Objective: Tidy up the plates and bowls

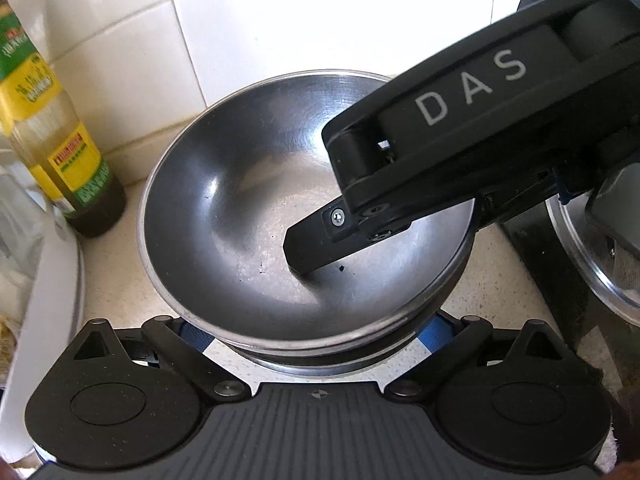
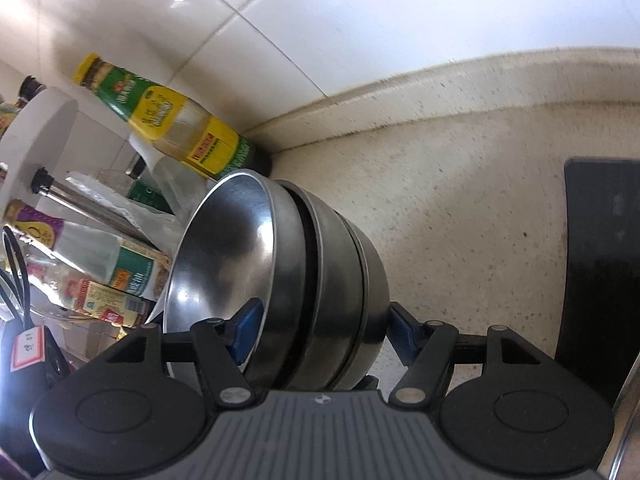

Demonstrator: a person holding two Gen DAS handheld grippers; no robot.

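Left wrist view: looking down into a stack of steel bowls (image 1: pixel 256 216) on the speckled counter (image 1: pixel 116 280), set near the tiled wall (image 1: pixel 132 60). Right claw (image 1: pixel 316 248) reaching in from the upper right, one black finger (image 1: pixel 308 246) low inside the top bowl; its other finger hidden behind the stack. Left claw (image 1: pixel 316 330) at the bottom edge, its blue pads (image 1: pixel 434 330) peeking out on either side of the stack's near wall; cannot tell from here whether pressing or merely spread beside it. Oil bottle (image 1: pixel 60 132) standing upright to the left, a round lid (image 1: pixel 592 276) on a dark stove surface at the right.

Right wrist view: same stack seen tilted, three nested bowls (image 2: pixel 316 280) distinguishable by their rims. Right claw (image 2: pixel 320 336) pinching the whole stack, one blue pad inside the top bowl, the other against the outer wall of the bottom one. More bottles and jars (image 2: pixel 120 276) crowded at the left, unseen from the other camera. Dark stove edge (image 2: pixel 600 248) at the right.
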